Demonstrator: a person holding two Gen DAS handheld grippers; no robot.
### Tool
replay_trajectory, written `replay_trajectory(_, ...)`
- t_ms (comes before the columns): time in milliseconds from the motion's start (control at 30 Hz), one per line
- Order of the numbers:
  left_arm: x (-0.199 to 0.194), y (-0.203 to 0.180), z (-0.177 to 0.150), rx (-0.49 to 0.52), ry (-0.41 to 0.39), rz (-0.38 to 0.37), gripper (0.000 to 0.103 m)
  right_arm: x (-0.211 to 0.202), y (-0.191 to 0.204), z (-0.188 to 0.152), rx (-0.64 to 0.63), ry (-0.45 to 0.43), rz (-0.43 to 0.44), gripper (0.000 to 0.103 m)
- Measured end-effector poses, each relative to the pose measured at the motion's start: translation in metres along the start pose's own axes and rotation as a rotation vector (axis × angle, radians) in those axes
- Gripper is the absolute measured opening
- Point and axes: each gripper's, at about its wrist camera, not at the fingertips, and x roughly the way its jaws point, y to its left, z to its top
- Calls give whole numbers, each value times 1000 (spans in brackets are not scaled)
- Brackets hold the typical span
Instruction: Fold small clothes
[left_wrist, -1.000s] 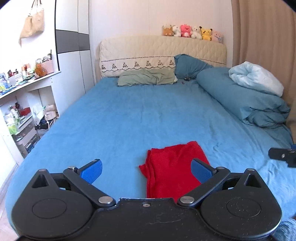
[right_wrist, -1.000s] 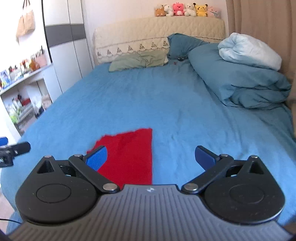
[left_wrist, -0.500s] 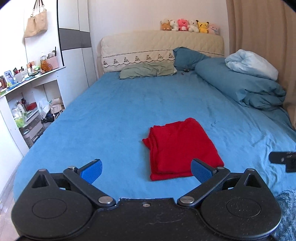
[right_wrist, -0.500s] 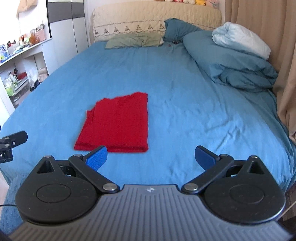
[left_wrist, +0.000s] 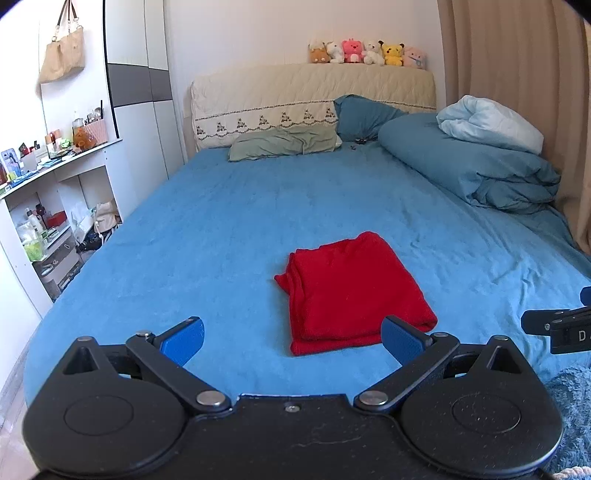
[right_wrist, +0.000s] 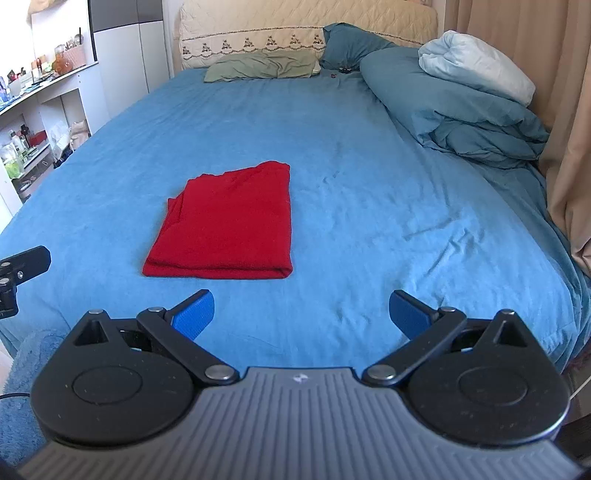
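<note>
A red garment (left_wrist: 354, 291) lies folded into a flat rectangle on the blue bed sheet (left_wrist: 229, 229); it also shows in the right wrist view (right_wrist: 229, 225). My left gripper (left_wrist: 293, 339) is open and empty, hovering just short of the garment's near edge. My right gripper (right_wrist: 301, 314) is open and empty, held back from the garment and to its right. Neither gripper touches the cloth. The tip of the right gripper shows at the right edge of the left wrist view (left_wrist: 554, 326), and the left one at the left edge of the right wrist view (right_wrist: 22, 266).
A rolled blue duvet (right_wrist: 461, 110) with a pale blanket (right_wrist: 476, 70) lies along the bed's right side by the curtain (right_wrist: 569, 110). Pillows (right_wrist: 262, 68) and a padded headboard (left_wrist: 314, 96) are at the far end. Cluttered white shelves (left_wrist: 48, 221) stand left of the bed.
Both grippers have drawn back from the garment and risen, so the whole folded cloth now shows in front of them. Both stayed open. The garment has not moved.
</note>
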Motion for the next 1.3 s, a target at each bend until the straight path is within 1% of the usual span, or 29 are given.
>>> replay_trajectory(733, -11, 0, 3, 6, -39, 18, 103, -10, -2, 2, 11, -13, 13, 103)
replay_trajectory(1300, -12, 0, 3, 12, -38, 20, 103, -18, 3, 1, 27, -16, 22, 103)
